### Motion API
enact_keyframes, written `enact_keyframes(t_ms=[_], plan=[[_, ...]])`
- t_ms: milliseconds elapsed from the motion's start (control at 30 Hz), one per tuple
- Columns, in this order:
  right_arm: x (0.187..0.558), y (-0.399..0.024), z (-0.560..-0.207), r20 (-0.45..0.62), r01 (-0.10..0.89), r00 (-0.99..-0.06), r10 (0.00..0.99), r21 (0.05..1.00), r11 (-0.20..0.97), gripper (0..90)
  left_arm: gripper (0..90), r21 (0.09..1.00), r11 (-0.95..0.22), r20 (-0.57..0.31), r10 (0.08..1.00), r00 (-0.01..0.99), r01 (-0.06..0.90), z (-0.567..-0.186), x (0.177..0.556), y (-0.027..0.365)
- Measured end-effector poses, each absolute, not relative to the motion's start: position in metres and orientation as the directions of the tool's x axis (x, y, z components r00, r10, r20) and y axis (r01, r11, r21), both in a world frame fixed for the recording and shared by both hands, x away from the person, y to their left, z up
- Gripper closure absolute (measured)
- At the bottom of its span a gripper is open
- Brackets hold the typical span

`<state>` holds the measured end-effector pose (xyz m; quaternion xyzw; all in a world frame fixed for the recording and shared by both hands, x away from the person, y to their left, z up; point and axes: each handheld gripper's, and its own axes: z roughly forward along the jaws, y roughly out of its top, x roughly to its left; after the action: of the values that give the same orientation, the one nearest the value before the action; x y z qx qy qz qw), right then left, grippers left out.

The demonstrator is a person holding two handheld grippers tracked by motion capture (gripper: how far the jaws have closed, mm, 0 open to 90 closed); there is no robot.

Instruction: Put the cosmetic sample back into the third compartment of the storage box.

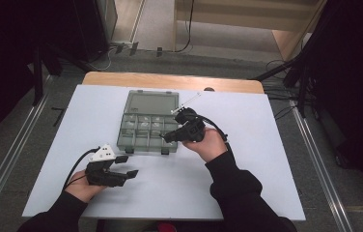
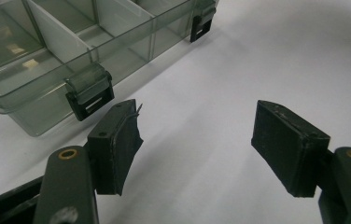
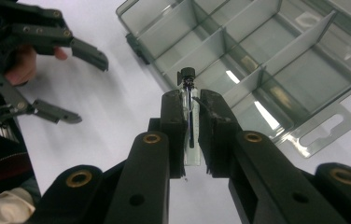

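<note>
The right gripper (image 3: 191,135) has its jaws pinched on a small glass vial (image 3: 189,122), the 2 black pads clamped flat on its clear body so the black screw cap (image 3: 186,73) sticks out past the tips. Held this way the cap end stays free and in sight – handy, I judge, for steering the vial into a slot. In the right gripper view the vial hangs over the near edge of the compartment box (image 3: 304,98), lined up with 1 of the narrow cells along that edge rather than the wider ones beyond.

The left gripper (image 2: 197,140) has its jaws spread wide with nothing between them, only bare worktop (image 2: 267,60). It rests low, close to the box's front wall beside 1 of the 2 dark latches (image 2: 89,93) – placed, it seems, to wait out of the way or to steady the box if it slides.

Seen from the high view, the box (image 1: 148,126) lies in the middle of the white worktop with its clear lid (image 1: 152,102) folded back flat on the far side, leaving every compartment open from above. The compartments look empty, though the glare makes that hard to tell. The right hand (image 1: 209,144) holds its gripper tilted down over the box's right front corner; the left hand (image 1: 84,187) sits well apart, near the person's edge
</note>
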<state>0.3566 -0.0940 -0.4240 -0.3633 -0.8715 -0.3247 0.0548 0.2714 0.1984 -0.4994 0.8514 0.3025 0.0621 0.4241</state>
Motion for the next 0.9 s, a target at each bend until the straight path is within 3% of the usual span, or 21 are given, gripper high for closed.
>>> enact_keyframes(t_ms=[900], plan=[[0.414, -0.074, -0.434, 0.369, 0.72, -0.68, 0.634, 0.499, 0.483, 81.6, 31.4, 0.759, -0.444, -0.157, 0.586, 0.795, 0.477, -0.502, 0.264, 0.208]])
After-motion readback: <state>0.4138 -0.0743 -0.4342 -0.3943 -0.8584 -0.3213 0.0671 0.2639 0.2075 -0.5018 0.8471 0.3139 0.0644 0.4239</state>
